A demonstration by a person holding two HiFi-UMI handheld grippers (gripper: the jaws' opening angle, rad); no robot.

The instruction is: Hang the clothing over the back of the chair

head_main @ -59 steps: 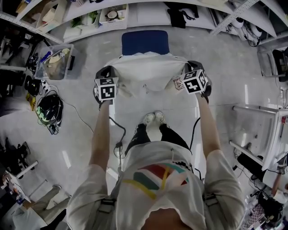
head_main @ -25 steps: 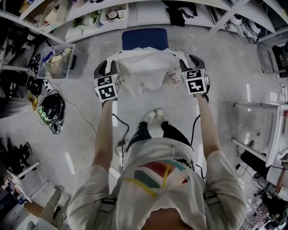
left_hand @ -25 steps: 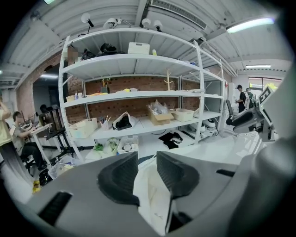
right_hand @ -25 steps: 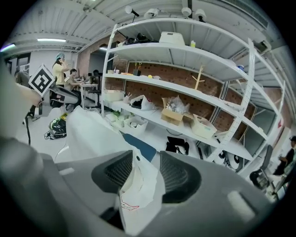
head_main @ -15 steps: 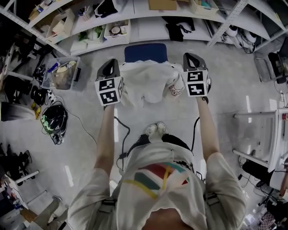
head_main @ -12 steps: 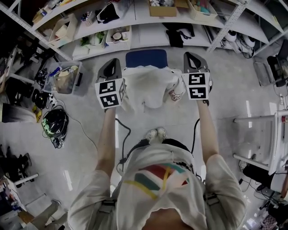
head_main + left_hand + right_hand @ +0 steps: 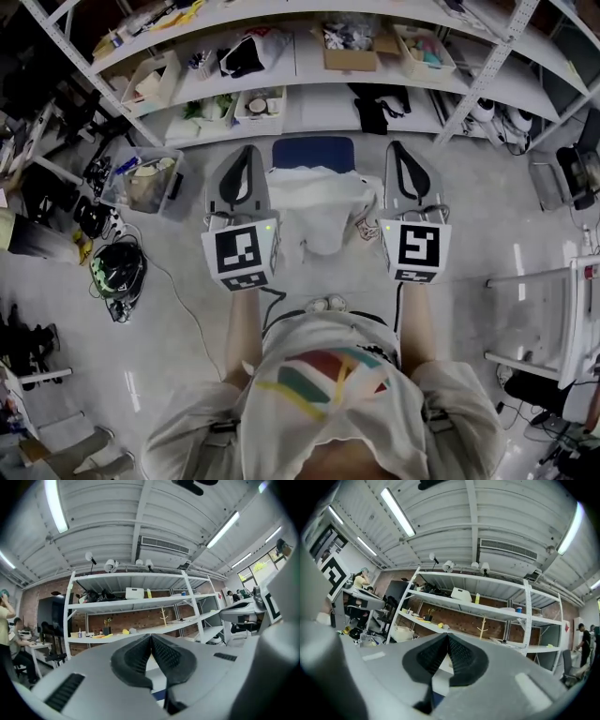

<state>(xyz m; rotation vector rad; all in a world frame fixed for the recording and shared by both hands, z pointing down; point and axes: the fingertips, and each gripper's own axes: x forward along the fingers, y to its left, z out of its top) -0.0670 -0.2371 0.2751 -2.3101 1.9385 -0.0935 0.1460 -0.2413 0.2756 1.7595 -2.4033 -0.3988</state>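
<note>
Our left gripper (image 7: 246, 155) was clenched on the left edge of the white clothing (image 7: 319, 202), our right gripper (image 7: 405, 150) on its right edge. We saw it sag between them, its far edge overlapping the blue chair (image 7: 313, 153) from the head view
</note>
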